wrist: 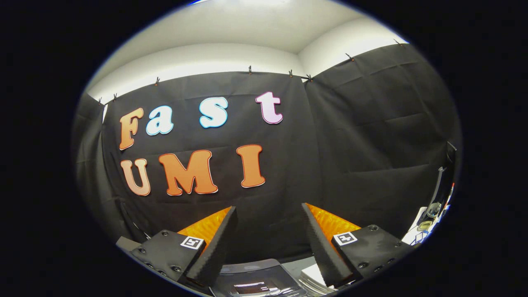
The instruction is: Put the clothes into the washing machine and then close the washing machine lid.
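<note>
My gripper is raised and faces the booth's black cloth wall, its two fingers spread wide apart with nothing between them. Below and between the fingers lies a dark translucent panel, likely the washing machine's lid, seen only in part. I cannot tell from here whether that lid stands open or lies shut. No clothes are between or just ahead of the fingers.
The black cloth wall hangs straight ahead and wraps round to the right. At the far right a stand with dark equipment rises over a white surface. Pale flat items lie by the right finger.
</note>
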Demonstrator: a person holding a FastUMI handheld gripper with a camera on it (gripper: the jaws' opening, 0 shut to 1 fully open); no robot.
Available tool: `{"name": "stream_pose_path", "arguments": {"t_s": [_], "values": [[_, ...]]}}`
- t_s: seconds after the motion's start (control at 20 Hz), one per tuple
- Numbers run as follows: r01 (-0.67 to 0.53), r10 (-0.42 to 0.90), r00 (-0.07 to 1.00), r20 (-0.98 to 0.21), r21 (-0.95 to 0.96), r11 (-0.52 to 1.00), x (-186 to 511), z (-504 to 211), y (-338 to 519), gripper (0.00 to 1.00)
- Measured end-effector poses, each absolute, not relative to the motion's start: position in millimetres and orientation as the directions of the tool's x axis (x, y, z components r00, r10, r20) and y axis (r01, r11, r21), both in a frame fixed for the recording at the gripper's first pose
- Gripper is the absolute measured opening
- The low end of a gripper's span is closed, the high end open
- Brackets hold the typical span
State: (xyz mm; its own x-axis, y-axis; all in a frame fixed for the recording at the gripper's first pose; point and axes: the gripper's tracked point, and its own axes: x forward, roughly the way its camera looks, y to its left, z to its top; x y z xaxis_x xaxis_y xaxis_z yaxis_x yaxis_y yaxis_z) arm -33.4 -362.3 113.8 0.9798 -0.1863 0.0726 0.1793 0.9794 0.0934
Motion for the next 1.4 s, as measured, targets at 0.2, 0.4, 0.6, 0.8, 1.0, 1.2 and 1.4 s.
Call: {"name": "stream_pose_path", "arguments": {"t_s": [0.2,0.4,0.6,0.8,1.0,1.2,1.4], "values": [[0.185,-0.192,0.979,0.067,0.093,0.978,-34.1,112.9,-362.7,0.99],[0.193,-0.199,0.977,0.070,0.089,0.977,-35.3,114.1,-363.7,0.99],[0.202,-0.208,0.976,0.070,0.082,0.976,-34.4,116.5,-363.9,0.99],[0.206,-0.212,0.975,0.063,0.079,0.975,-33.6,114.6,-361.7,0.99],[0.216,-0.220,0.974,0.057,0.071,0.974,-35.0,113.9,-361.1,0.99],[0.228,-0.232,0.971,0.054,0.070,0.971,-38.5,112.4,-359.8,0.99],[0.235,-0.239,0.970,0.050,0.076,0.969,-42.7,110.1,-357.1,0.99]]}}
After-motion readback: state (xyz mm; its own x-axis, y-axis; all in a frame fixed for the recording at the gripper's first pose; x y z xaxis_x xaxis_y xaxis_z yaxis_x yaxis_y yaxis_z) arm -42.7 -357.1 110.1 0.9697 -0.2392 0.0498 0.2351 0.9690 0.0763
